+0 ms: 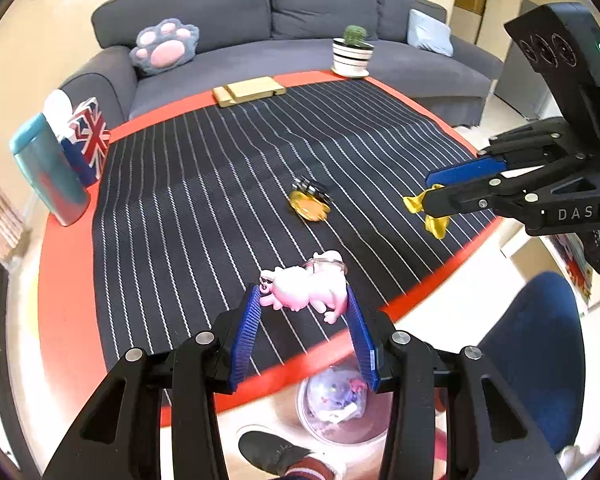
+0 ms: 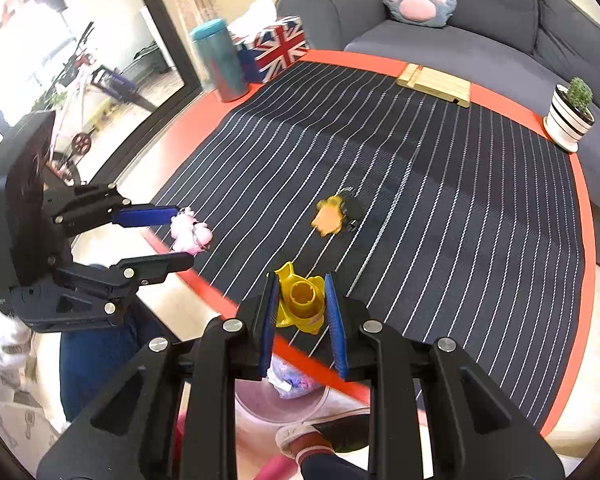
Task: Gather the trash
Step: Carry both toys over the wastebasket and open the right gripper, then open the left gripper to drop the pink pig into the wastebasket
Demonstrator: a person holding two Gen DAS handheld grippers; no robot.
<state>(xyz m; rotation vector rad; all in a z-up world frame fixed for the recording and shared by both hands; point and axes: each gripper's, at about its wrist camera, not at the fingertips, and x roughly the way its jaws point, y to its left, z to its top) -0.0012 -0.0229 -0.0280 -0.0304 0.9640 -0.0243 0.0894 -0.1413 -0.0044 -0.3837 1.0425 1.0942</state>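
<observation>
Left claw [image 1: 304, 304] gripping one pink toy [image 1: 308, 288], right claw [image 2: 300, 304] clamped on one yellow piece [image 2: 300, 300], one orange toy [image 1: 309, 202] on striped cloth [image 1: 204, 168]

The counter [image 1: 68, 300] shows a smooth orange-red rim under a dark woven cloth [image 1: 220, 184] with thin white stripes. The pink toy [image 1: 308, 290] and yellow toy [image 2: 300, 300] look like glossy plastic. The fingers [image 1: 246, 332] carry ribbed blue pads on matt black plastic. The sofa [image 1: 300, 16] is matt grey fabric.
</observation>
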